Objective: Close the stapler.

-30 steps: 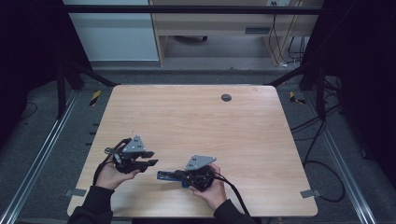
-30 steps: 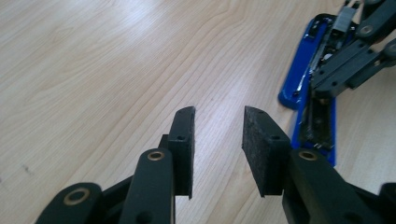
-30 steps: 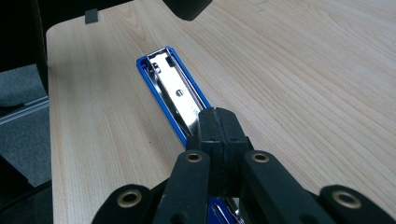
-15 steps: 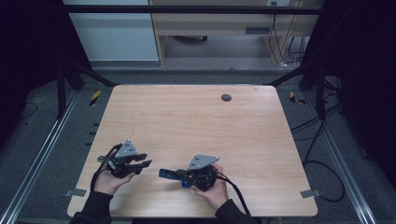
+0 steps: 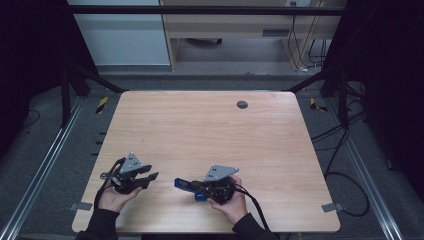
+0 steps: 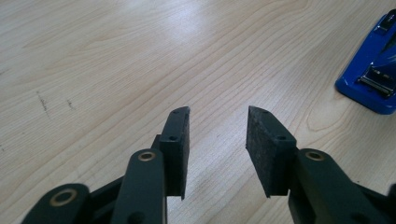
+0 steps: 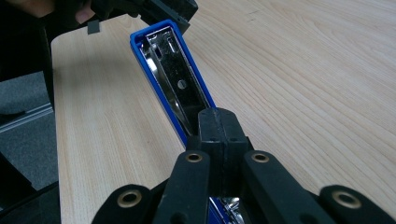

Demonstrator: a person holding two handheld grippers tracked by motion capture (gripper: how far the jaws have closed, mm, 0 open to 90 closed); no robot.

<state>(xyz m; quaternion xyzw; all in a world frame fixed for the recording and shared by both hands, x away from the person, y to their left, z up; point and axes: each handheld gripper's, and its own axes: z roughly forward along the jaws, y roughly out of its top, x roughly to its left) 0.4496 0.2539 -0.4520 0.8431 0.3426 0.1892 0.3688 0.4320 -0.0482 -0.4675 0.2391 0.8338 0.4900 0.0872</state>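
Note:
My right gripper [image 5: 196, 187] lies low over the near part of the wooden table [image 5: 200, 130], shut on a blue stapler [image 5: 186, 184] that sticks out to its left. In the right gripper view the pads [image 7: 218, 120] are pressed together at the near end of the stapler [image 7: 168, 65], whose metal channel shows. My left gripper [image 5: 150, 179] rests to the left, pointing at the stapler. Its jaws have just been opening, and in the left gripper view the gripper [image 6: 218, 116] has only bare wood between its pads. The stapler's end [image 6: 373, 70] lies off to the right, apart from them.
A small dark round grommet [image 5: 242, 104] sits near the table's far edge. Metal frame rails [image 5: 45, 165] run along both sides of the table. Cables [image 5: 345, 180] trail on the floor at the right, and a cabinet [image 5: 225, 25] stands beyond the table.
The left gripper has shifted a little left and toward the near edge, sinking lower, and its jaws stand wider. The right gripper and stapler have stayed put.

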